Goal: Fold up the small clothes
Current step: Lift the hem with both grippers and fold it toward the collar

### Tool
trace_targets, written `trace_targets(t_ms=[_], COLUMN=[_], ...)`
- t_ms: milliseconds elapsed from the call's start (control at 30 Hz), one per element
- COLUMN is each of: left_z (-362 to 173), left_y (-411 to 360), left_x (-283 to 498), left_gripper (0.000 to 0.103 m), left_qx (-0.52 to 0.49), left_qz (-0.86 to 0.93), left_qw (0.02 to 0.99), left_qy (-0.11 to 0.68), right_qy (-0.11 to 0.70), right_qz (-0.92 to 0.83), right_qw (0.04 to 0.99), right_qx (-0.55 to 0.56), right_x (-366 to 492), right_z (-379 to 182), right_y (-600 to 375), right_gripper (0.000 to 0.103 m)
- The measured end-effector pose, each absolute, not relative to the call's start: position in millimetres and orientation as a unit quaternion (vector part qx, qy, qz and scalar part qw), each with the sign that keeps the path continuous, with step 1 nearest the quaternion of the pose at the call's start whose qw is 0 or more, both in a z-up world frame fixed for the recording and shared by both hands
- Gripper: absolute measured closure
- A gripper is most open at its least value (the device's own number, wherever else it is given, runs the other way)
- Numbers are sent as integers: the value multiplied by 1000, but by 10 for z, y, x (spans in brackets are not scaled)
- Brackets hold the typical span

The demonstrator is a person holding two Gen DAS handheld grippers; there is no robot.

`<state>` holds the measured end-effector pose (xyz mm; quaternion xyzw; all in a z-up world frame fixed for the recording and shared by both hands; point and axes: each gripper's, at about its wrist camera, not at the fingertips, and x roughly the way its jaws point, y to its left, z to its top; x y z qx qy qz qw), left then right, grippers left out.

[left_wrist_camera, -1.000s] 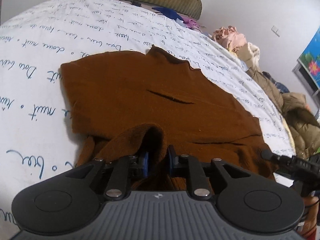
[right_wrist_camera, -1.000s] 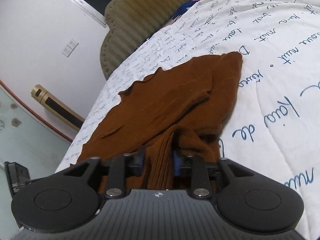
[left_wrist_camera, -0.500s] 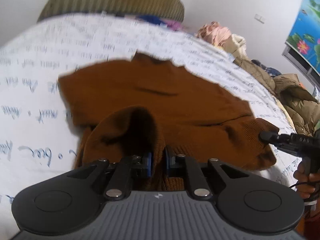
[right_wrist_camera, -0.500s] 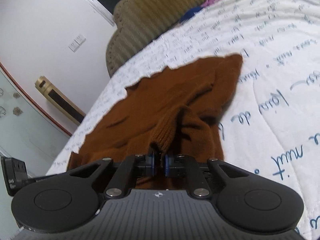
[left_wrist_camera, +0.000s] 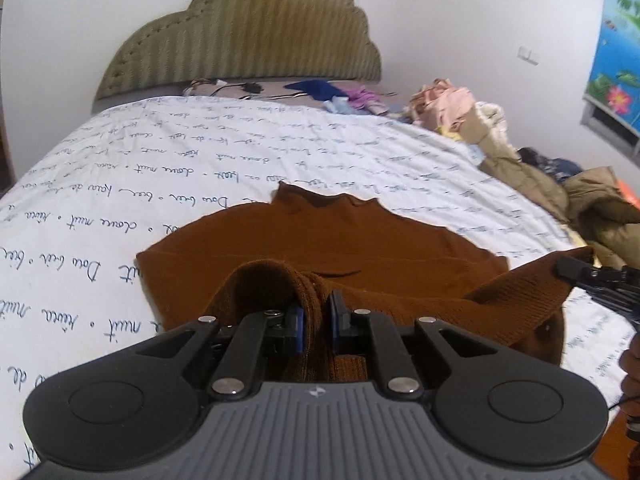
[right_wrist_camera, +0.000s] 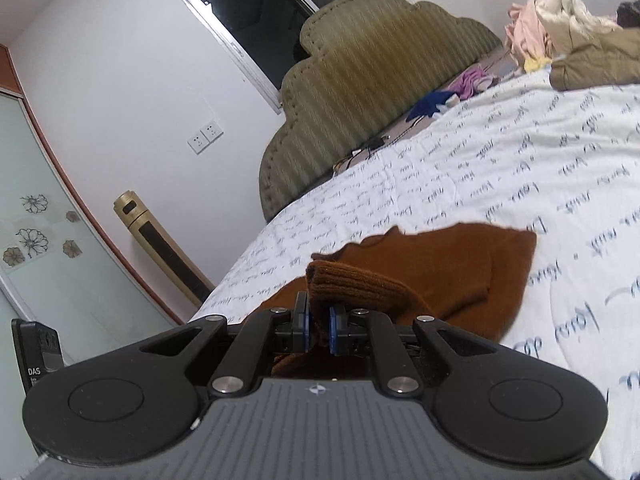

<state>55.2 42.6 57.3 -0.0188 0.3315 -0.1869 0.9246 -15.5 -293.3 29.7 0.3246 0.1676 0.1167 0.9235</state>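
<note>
while clamped on the brown sweater (left_wrist_camera: 360,248), both grippers, left gripper (left_wrist_camera: 316,326) and right gripper (right_wrist_camera: 318,326)

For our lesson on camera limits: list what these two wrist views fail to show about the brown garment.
- Left wrist view: the brown knitted sweater's near hem, hidden behind the left gripper.
- Right wrist view: its lower part, hidden by the right gripper.
- Both views: its sleeves cannot be told apart among the folds.

A home bedroom: a bed (left_wrist_camera: 120,184) under a white quilt printed with handwriting, a scalloped olive headboard (left_wrist_camera: 248,28), loose clothes (left_wrist_camera: 500,136) heaped along one side, wall sockets (right_wrist_camera: 206,136), a dark window (right_wrist_camera: 260,28) and a flower poster (left_wrist_camera: 620,40).
</note>
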Motion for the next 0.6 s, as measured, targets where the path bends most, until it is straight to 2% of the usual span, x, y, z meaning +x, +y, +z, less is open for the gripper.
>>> trace_targets(t_ms=[600], left_z=[702], left_y=[220], left_x=[871], left_gripper=[91], left_qx=[30], left_qz=[-143], left_qw=[933], left_qy=[329], right_qy=[156], right_qz=[79], right_qw=[943], right_qx=[282], right_x=[113], right_z=[433], right_y=[-2802], right_gripper=[89])
